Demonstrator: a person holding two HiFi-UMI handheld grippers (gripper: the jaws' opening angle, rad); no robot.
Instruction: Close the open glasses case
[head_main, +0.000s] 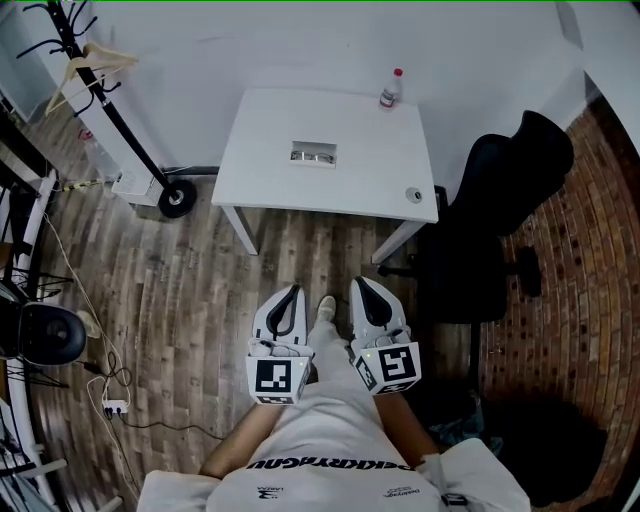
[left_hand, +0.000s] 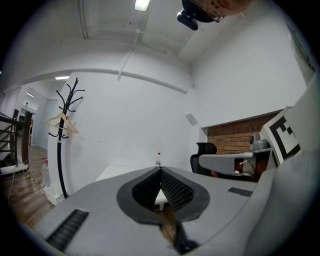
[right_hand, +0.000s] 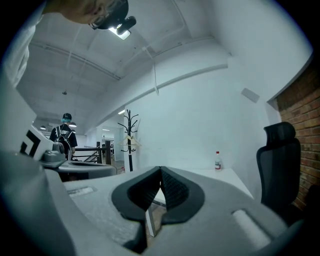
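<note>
- Judged step: the approach, with no closing begun. The open glasses case lies near the middle of the white table.
- The left gripper and right gripper hang short of the table's near edge, jaws pressed together on nothing.
- Next move: step up to the table and reach the lid.
- The case's contents are too small to tell.

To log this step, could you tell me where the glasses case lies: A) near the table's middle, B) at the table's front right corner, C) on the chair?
A: the glasses case lies near the middle of the white table, well apart from the bottle at its far right corner.
</note>
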